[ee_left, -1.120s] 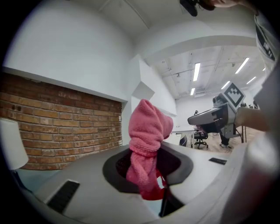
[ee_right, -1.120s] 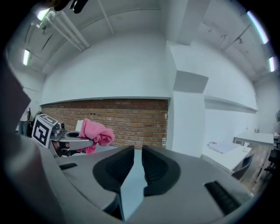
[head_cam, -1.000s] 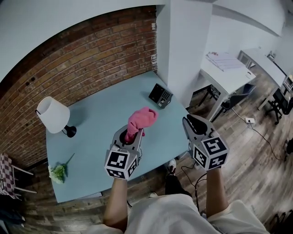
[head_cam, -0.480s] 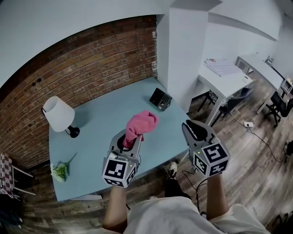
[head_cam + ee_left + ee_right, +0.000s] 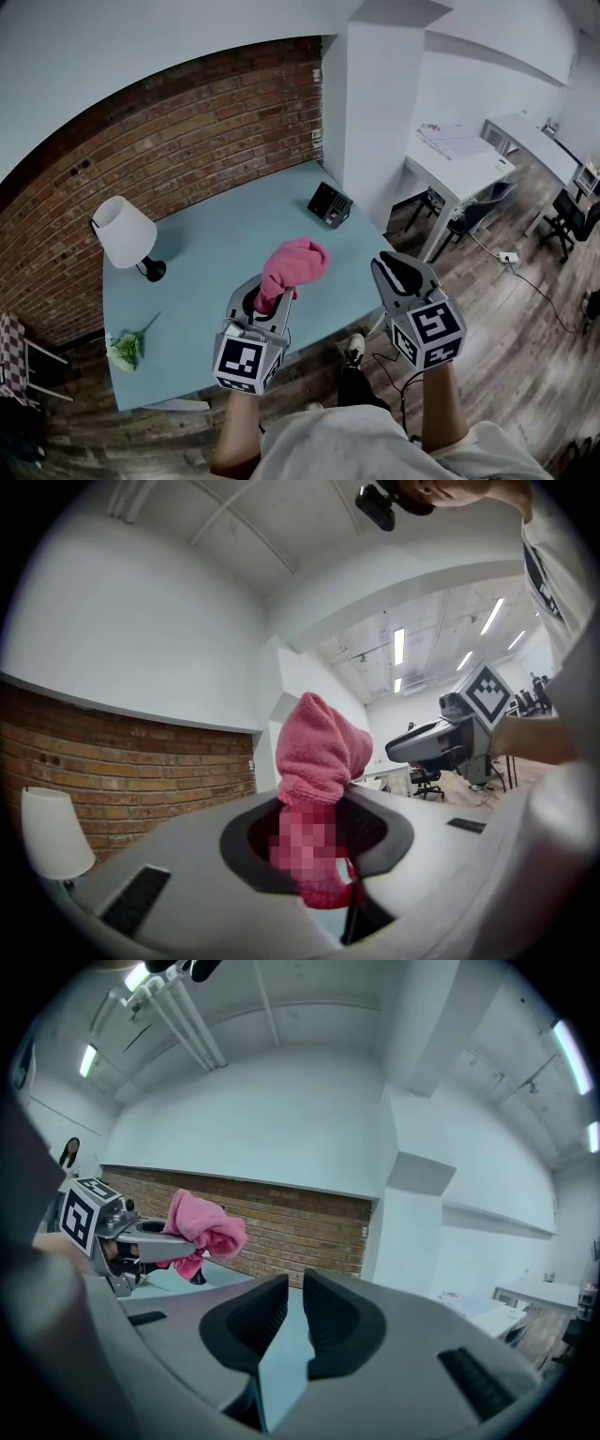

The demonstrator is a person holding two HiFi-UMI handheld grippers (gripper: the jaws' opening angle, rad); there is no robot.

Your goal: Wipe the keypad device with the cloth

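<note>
The keypad device (image 5: 330,203), small and black, lies at the far right corner of the pale blue table (image 5: 206,253). My left gripper (image 5: 272,298) is shut on a pink cloth (image 5: 293,262), which bunches up above its jaws over the table's near edge. In the left gripper view the pink cloth (image 5: 319,752) fills the gap between the jaws of the left gripper (image 5: 317,808). My right gripper (image 5: 392,265) hangs shut and empty off the table's near right corner. In the right gripper view the right gripper (image 5: 292,1312) has its jaws nearly touching, with the pink cloth (image 5: 202,1227) off to the left.
A white lamp (image 5: 122,234) stands at the table's left, and a small flower sprig (image 5: 124,350) lies near its front left corner. A brick wall (image 5: 187,122) and a white pillar (image 5: 375,112) back the table. A white desk (image 5: 459,150) and chairs stand to the right.
Both grippers have sunk slightly in the head view. The left one still holds the cloth, and the right one stays shut.
</note>
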